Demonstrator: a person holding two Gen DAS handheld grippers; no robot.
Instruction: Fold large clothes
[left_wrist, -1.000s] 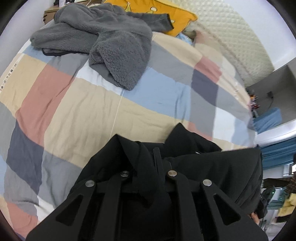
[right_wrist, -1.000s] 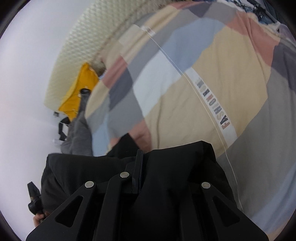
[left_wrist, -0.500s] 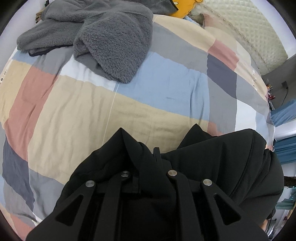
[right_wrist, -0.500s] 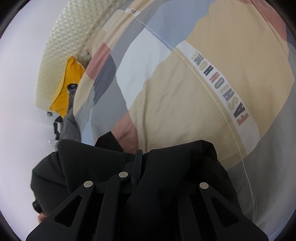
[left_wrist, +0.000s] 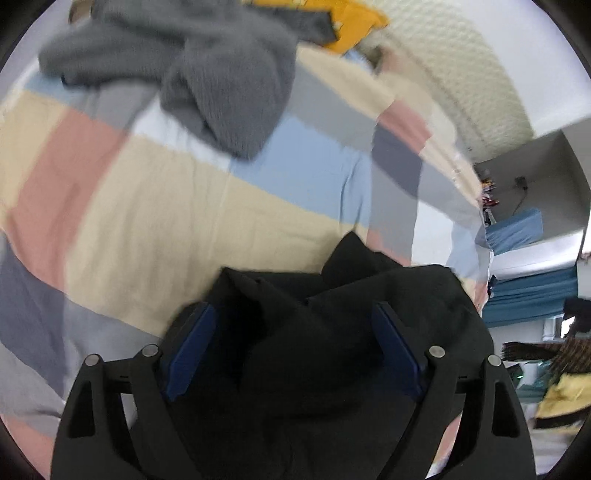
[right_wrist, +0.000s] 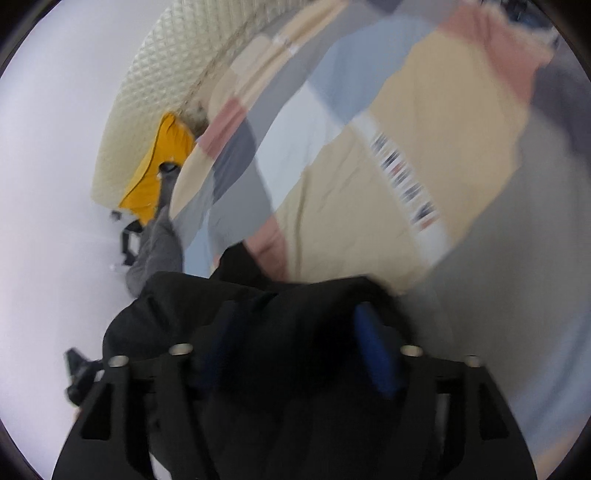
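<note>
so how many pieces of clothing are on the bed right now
2. A black garment lies at the near edge of the bed, between both open tongs. A grey fleece is heaped at the far side near the yellow pillow. More could be out of frame.

Both tools have let go. The left gripper (left_wrist: 291, 354), pinched tight on a fold of the bunched black fabric garment (left_wrist: 332, 332) half a second ago, now has its blue-padded fingers (left_wrist: 192, 347) spread wide, the cloth lying loose between them. The right gripper (right_wrist: 295, 354) has parted its fingers too, with the black fabric (right_wrist: 295, 332) heaped in the gap. Both views have gone blurry.
</note>
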